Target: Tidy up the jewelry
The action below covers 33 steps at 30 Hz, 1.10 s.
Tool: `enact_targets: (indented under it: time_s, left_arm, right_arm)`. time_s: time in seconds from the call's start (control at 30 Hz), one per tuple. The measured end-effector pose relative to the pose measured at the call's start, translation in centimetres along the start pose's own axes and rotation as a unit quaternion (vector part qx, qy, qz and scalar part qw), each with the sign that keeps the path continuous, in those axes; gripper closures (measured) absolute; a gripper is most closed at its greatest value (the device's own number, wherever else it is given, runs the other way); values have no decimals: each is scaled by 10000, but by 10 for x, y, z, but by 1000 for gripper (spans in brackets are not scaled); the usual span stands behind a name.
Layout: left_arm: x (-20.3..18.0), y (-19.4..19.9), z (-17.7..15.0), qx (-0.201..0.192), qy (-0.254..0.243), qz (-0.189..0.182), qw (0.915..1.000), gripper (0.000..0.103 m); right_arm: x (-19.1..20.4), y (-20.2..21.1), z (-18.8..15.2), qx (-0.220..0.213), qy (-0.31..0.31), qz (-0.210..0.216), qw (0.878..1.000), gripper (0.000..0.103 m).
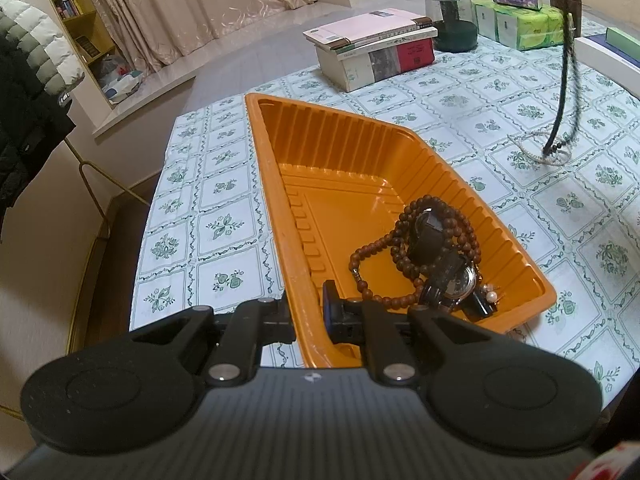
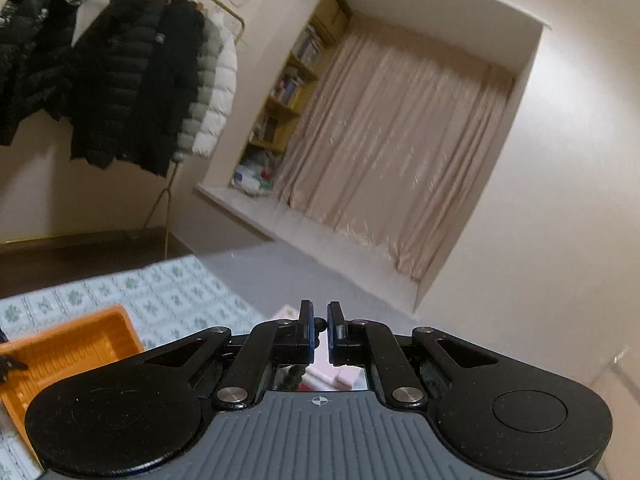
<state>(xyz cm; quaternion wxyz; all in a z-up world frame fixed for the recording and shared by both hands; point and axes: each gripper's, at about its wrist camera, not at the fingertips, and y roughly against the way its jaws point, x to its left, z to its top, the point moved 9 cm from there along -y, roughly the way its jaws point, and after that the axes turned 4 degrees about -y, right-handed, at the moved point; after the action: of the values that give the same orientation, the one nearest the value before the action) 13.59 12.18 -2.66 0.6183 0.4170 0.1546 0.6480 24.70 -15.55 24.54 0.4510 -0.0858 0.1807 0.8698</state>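
Left hand-held gripper (image 1: 308,312) clamps orange tray (image 1: 360,136) rim; right hand-held gripper (image 2: 319,330), closed, pinches dangling dark cord necklace (image 1: 564,80), upper right: limp, light, best held mid-cord.

My left wrist camera sits low and close over the near corner of an orange tray (image 1: 280,208), angled down across the patterned tablecloth (image 1: 224,184) toward stacked books (image 1: 376,52). My right wrist camera is higher, tilted, facing almost level toward beige curtains (image 2: 392,148) and hanging coats (image 2: 132,92). Both views share the tray, tablecloth, curtains and coats.
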Motion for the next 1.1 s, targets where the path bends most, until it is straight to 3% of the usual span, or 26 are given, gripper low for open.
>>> enact_targets:
  time_s: [0.3,0.47,0.83,1.1]
  left_arm:
    - [0,0,-1,-24,11,-30,10000,92]
    - [1,0,-2,-30,47,-57,10000,92]
    - [3,-2,-3,-31,129,-93,9999,92]
    - [3,-2,-4,-42,138,-98,9998,92]
  right_arm:
    - [45,3,77,-689,272,469,9961,97]
    - [79,-13,92,-738,406,855,9928,97]
    - [171,-89,38,197,281,1895,9813,97]
    - [227,-132,-46,1465,272,2599,9541,97]
